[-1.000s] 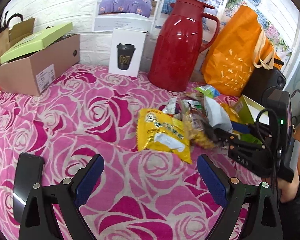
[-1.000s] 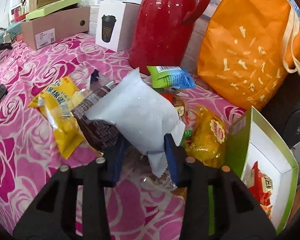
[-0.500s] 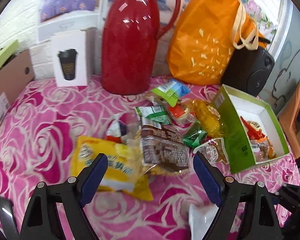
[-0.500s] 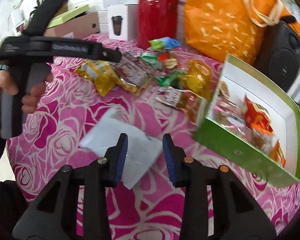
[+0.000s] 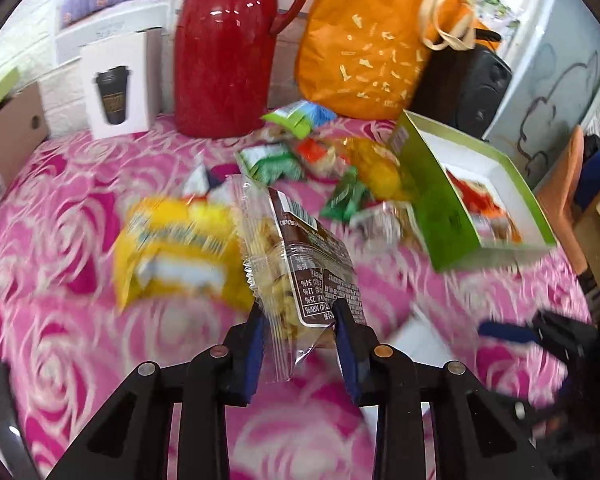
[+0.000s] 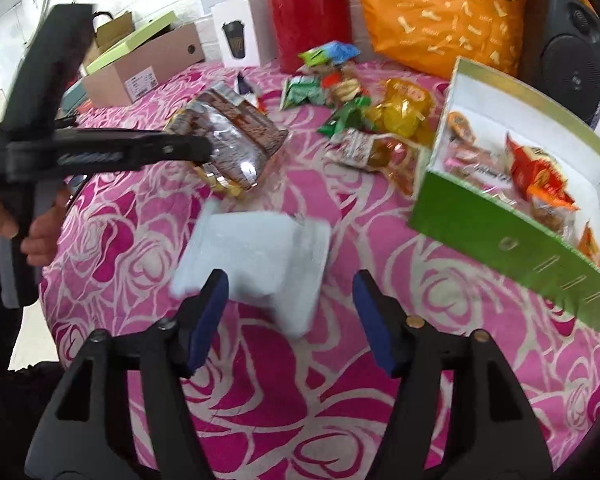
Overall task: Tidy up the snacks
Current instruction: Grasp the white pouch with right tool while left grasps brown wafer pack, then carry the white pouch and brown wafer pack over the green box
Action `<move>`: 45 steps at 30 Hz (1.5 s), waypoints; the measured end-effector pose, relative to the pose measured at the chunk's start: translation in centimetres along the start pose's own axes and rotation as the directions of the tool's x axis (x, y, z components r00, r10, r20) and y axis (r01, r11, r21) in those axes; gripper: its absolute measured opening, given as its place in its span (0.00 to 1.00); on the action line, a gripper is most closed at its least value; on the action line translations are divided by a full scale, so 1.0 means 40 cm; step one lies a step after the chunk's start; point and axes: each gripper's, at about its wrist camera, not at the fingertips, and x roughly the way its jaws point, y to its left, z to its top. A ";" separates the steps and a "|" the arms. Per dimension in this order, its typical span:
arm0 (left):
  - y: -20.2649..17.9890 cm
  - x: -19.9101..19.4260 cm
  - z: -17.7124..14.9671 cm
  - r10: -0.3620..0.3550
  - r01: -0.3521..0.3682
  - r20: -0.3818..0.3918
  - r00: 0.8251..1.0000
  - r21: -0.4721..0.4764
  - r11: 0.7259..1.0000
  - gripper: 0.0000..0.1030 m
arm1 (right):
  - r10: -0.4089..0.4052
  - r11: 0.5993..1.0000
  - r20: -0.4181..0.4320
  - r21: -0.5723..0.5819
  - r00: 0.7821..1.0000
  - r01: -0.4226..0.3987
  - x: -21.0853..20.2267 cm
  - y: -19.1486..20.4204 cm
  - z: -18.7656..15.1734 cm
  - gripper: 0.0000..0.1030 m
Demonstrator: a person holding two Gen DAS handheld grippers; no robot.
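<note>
Left gripper [image 5: 298,320] pinches the brown packet [image 5: 300,264]; right gripper [image 6: 290,300] spread.
The packet is lifted above the pink cloth [image 5: 60,208], beside the yellow bag [image 5: 176,248]. A white pouch [image 6: 256,256] lies flat ahead of the right fingers, left of the green box [image 6: 500,240].

Left gripper [image 5: 300,316] clamped on the brown-label snack packet [image 5: 300,264] (lifted above the tablecloth [image 5: 52,208]); right gripper [image 6: 290,296] spread wide.

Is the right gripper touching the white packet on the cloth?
Apart. The right wrist view shows the right gripper open, its fingers spread over the white packet, which lies flat on the pink cloth.
</note>
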 end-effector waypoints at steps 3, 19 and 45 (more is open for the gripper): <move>0.032 -0.046 -0.070 -0.014 0.014 -0.002 1.000 -0.057 0.998 0.34 | 0.008 1.000 -0.009 -0.021 1.000 -0.008 0.019 0.016 0.006 0.67; 0.105 -0.037 -0.107 -0.014 0.008 -0.022 1.000 -0.229 0.973 0.78 | 0.004 0.990 -0.113 0.139 0.994 0.012 0.040 0.040 0.022 0.79; -0.003 0.075 -0.064 0.152 -0.152 -0.028 0.988 0.002 0.988 0.79 | -0.038 0.979 -0.034 0.201 0.999 0.044 0.082 0.001 -0.013 0.58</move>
